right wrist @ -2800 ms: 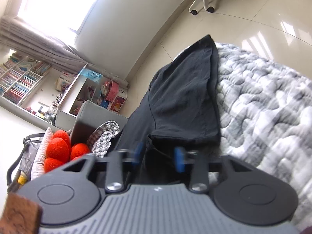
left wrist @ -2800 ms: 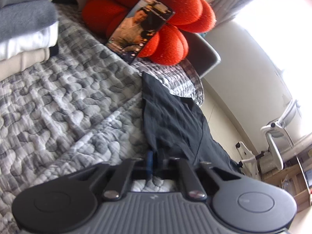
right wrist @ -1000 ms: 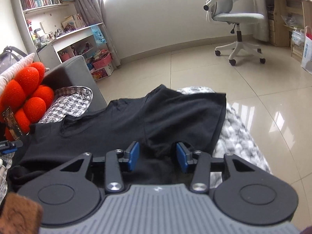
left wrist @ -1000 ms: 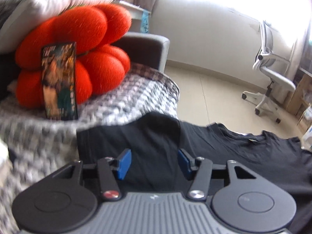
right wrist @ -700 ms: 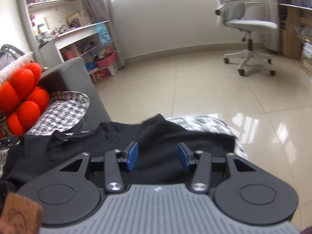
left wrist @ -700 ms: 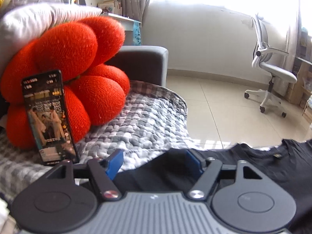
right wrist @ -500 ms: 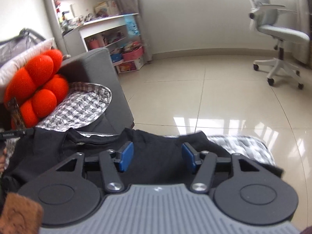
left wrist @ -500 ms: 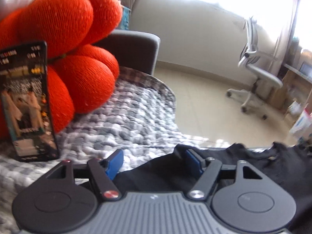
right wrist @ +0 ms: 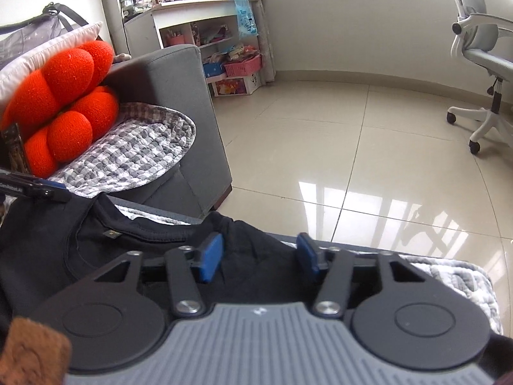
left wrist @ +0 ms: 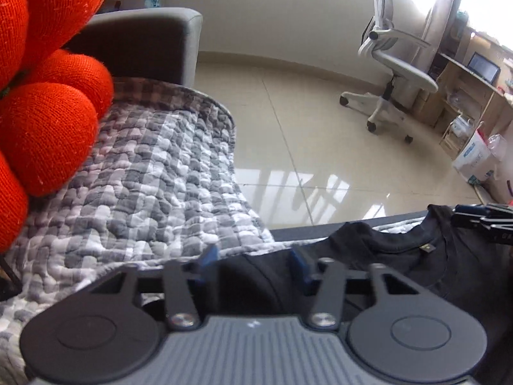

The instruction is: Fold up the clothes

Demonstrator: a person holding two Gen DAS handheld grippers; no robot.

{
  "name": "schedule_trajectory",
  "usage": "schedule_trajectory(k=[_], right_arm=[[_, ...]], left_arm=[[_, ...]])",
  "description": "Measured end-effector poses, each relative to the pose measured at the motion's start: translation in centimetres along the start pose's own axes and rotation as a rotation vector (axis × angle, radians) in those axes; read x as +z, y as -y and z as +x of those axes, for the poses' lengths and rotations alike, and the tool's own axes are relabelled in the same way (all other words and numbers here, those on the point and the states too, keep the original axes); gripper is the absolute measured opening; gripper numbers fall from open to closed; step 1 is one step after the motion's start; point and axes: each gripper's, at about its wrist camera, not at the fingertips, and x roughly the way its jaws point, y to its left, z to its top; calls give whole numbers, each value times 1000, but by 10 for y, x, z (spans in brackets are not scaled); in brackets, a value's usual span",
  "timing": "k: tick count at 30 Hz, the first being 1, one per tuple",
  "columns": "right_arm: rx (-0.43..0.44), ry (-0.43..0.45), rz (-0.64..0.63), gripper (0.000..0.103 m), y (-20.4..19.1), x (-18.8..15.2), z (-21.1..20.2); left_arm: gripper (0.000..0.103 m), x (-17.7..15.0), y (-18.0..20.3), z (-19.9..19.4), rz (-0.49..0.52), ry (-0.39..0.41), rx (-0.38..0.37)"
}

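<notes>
A black T-shirt [left wrist: 384, 256] lies on the grey quilted cover [left wrist: 144, 192], neckline toward the front edge. My left gripper [left wrist: 253, 264] is open, its blue pads either side of the shirt's left shoulder fabric. The shirt also shows in the right wrist view [right wrist: 96, 240]. My right gripper [right wrist: 259, 256] is open over the shirt's right shoulder part. The other gripper's tip shows at the edge of each view, at the right of the left wrist view [left wrist: 481, 221] and at the left of the right wrist view [right wrist: 32, 189].
An orange knot cushion [left wrist: 38, 102] sits at the left with a phone [right wrist: 14, 150] leaning on it. A grey sofa arm [right wrist: 179, 96] stands behind. A white office chair [left wrist: 391, 73], a shelf unit [right wrist: 208, 38] and tiled floor [right wrist: 352, 160] lie beyond.
Both grippers were shut on the shirt at the start and have since opened. They have moved along the shirt to its shoulder and neck end, and both views have tilted level.
</notes>
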Motion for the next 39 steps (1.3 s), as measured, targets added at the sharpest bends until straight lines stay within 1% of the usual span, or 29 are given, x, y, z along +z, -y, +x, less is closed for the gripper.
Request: schedule_trajectory(k=[1,2,3,4,6,10,11,12,14,17,18,20,22,23,24,25,26,27,29,30,32,34,35,37,39], right_arm=[[4,6,-7,31,-1,-1,-1],[19,6,-11,21,-2,-3,-2],[31,7,-17,4,-4,-4,-3],[27,15,-26,1,-7,-6,-4],[7,50,-34,0,-10,-5,-8],[-41,141,-4,0,-5,3,-19],[-51,150,2,0,-3,6,-19],[-60,156,8,0,-1,9,-18],[-85,131,10,0,2,11,-10],[-129,58,2,0,2,8,8],[-148,35,-3,2,2,6,14],[-189,30,-27,11,-2,4,16],[-190,48,-18,13,-3,5,10],[-178,60,-5,13,-3,6,5],[-171,70,2,16,-5,6,-1],[-164,80,8,25,-7,6,-7],[-156,92,14,32,-9,5,-12],[-148,105,14,41,-11,3,-18],[-124,110,16,41,-16,-2,-25],[-114,98,20,41,-18,-5,-25],[-124,74,15,41,-21,-10,-26],[-155,69,8,41,-25,-15,-30],[-155,76,17,41,-27,-18,-36],[-136,92,45,41,-31,-20,-49],[-123,105,67,42,-36,-22,-61]], left_arm=[[28,-1,1,0,-3,9,-3],[21,-3,3,-1,-1,17,-13],[13,-5,4,-3,-2,29,-19],[9,-5,5,-6,-1,52,-11],[6,-6,5,-13,-7,104,-5],[6,-1,3,-20,-34,210,4],[6,0,3,-21,-43,233,8],[6,2,1,-18,-53,234,18],[6,2,-4,-6,-75,206,58],[10,-3,-9,13,-105,140,102],[12,-3,-9,11,-108,146,109],[17,-4,-9,8,-115,159,123],[33,-5,-6,-7,-117,201,133],[34,-7,-4,-14,-113,220,137],[35,-8,-1,-22,-109,238,141],[37,-9,1,-29,-105,257,144],[37,-13,2,-32,-111,255,136],[38,-17,3,-36,-117,254,129],[39,-27,5,-35,-119,233,130],[40,-32,4,-31,-119,214,136],[40,-40,0,-25,-138,196,143],[41,-40,1,-33,-166,209,149],[43,-40,4,-40,-174,212,152],[51,-42,11,-52,-184,212,152],[51,-47,21,-62,-186,195,147]])
